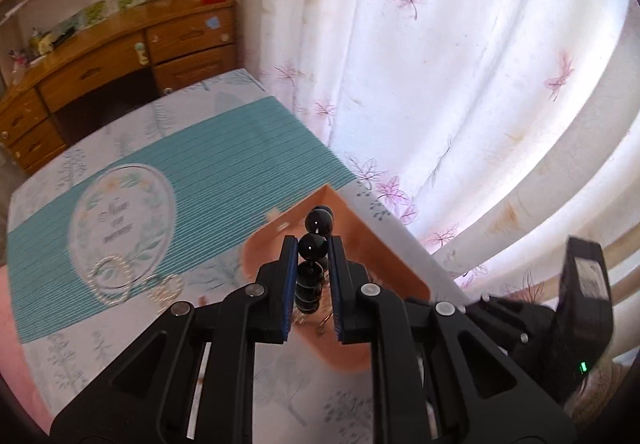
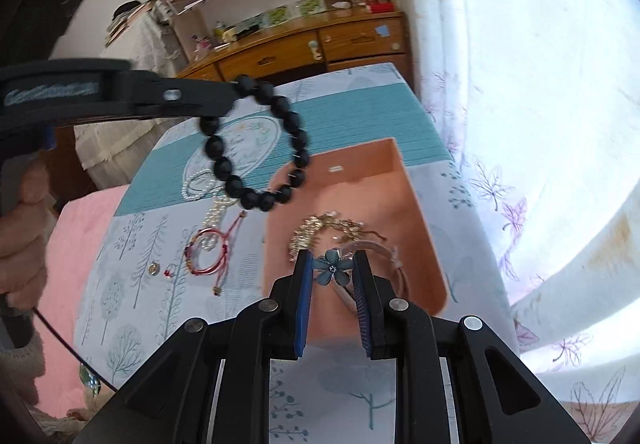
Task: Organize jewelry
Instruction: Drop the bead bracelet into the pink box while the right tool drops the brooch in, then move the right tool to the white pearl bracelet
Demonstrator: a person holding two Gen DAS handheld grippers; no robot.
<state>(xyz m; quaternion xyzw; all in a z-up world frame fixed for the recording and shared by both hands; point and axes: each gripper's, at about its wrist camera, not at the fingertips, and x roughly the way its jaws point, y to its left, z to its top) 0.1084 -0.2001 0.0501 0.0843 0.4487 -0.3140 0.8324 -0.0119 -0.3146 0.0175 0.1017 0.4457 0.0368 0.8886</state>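
Note:
My left gripper is shut on a black bead bracelet and holds it in the air over the orange box. In the right wrist view the bracelet hangs from the left gripper above the box's left rim. My right gripper is shut on a blue flower piece over the box. A gold chain and a pale band lie inside the box.
On the patterned cloth left of the box lie a pearl bracelet, a red cord bracelet and a small charm. Pearl bracelets also show in the left wrist view. A curtain hangs at the right. A wooden desk stands behind.

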